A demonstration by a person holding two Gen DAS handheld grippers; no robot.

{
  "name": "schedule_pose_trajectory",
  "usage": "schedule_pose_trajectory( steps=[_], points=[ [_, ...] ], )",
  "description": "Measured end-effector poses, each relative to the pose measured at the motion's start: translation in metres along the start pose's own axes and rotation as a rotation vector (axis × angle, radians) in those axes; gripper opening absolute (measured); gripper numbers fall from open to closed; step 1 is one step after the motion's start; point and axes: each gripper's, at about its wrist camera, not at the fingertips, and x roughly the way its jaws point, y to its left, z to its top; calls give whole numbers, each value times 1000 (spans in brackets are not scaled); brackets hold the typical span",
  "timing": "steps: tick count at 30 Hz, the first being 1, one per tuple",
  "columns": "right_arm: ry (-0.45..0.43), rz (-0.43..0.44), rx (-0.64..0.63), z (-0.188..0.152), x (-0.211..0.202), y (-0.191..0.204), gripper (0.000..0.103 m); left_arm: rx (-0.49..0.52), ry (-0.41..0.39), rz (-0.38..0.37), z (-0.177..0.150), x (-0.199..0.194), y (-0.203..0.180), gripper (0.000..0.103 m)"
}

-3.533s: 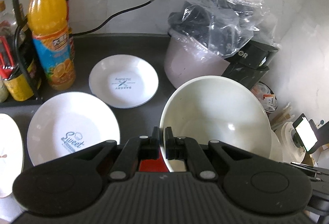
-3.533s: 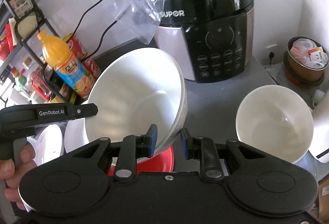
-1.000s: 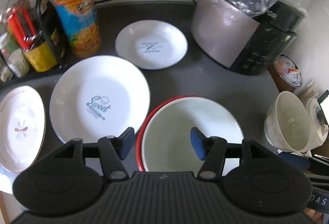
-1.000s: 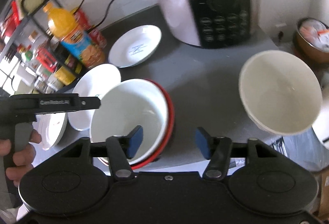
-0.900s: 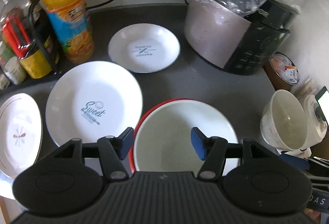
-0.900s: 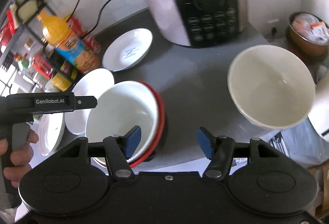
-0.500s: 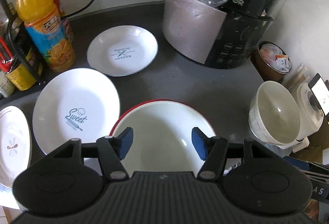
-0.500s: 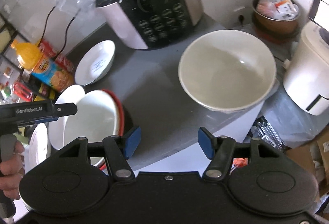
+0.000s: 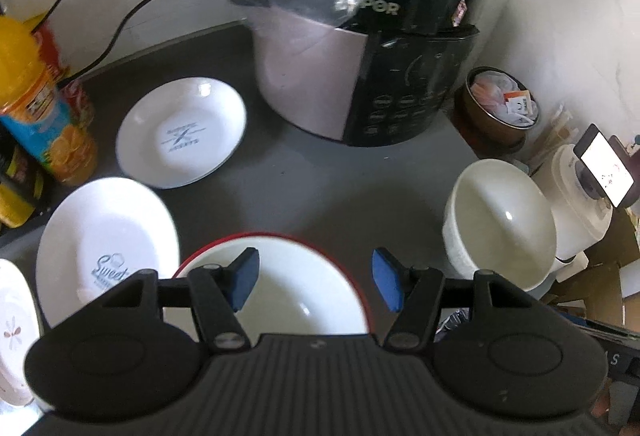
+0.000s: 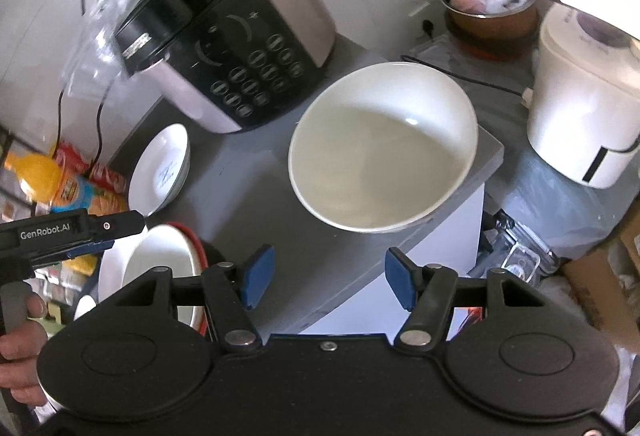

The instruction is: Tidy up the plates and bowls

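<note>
Left hand-held gripper [image 9: 316, 278]: wide apart, empty, above our white bowl [image 9: 276, 288] nested in the red bowl [image 9: 352, 276].

Right hand-held gripper [image 10: 326, 278]: wide, empty, facing the loose bowl [image 10: 382, 147] at 12 o'clock on the surface [image 10: 256, 195], likely our next to stack.

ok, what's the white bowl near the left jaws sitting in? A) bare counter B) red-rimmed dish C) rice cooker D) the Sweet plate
B: the white bowl is nested in the red-rimmed dish, whose red edge rings it; the left gripper hangs open above it.
</note>
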Motion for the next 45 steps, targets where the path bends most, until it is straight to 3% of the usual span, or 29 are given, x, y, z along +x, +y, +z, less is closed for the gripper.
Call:
schedule_pose_trajectory(
  steps=[12,30,42,44,45],
  points=[
    [-1,-5,120,12,4,-28,57,113,77,-3,26,25,-43,61],
    [-2,-40,304,23,30,-66,36,194,141,-82,48,79,-104,52],
    [18,-58,361,23,49,-74,22,154,228,-112,45,131,-113,37],
    [14,-67,364,23,48,-73,21,147,228,-114,44,136,-113,22],
    [12,-74,357,24,48,-72,20,133,225,-112,43,139,-112,19]
  ],
)
